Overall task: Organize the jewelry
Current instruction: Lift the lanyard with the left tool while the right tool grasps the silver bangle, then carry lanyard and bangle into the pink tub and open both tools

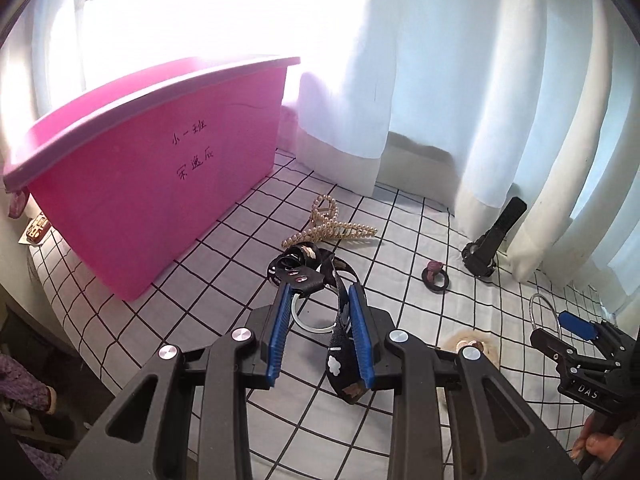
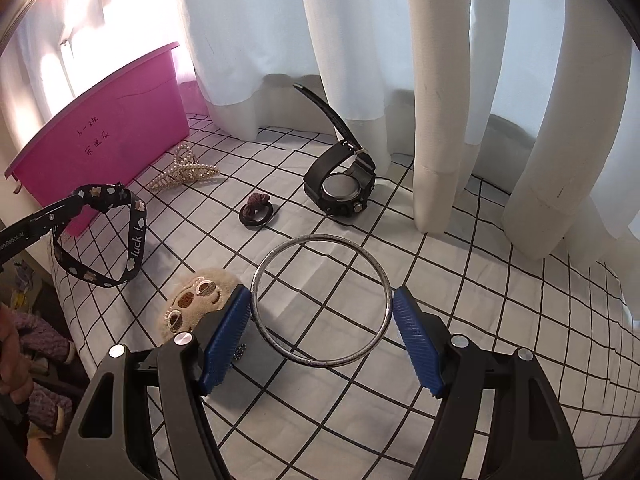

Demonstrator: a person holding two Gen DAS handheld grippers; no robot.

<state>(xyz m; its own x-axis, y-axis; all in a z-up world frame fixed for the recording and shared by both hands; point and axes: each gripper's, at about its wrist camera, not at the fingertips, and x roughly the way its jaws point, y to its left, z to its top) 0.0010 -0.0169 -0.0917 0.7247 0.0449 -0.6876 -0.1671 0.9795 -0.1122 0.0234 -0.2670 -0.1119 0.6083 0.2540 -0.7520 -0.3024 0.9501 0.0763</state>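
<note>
My left gripper (image 1: pixel 320 296) is shut on a black patterned headband (image 1: pixel 340 320) and holds it above the checked cloth; from the right wrist view the headband (image 2: pixel 136 236) hangs as a loop from the fingertips. My right gripper (image 2: pixel 322 300) spans a silver bangle (image 2: pixel 322 300), its pads touching both sides; it also shows in the left wrist view (image 1: pixel 542 312). The pink bin (image 1: pixel 152 176) stands at the left. A pearl hair claw (image 1: pixel 332 228), a dark hair tie (image 1: pixel 434 276) and a black watch (image 2: pixel 344 184) lie on the cloth.
A fluffy beige hair clip (image 2: pixel 196 300) lies by the right gripper's left finger, with small dark beads (image 2: pixel 240 350) beside it. White curtains (image 2: pixel 440 100) hang along the back and right. The cloth's left edge (image 1: pixel 60 280) drops off beside the bin.
</note>
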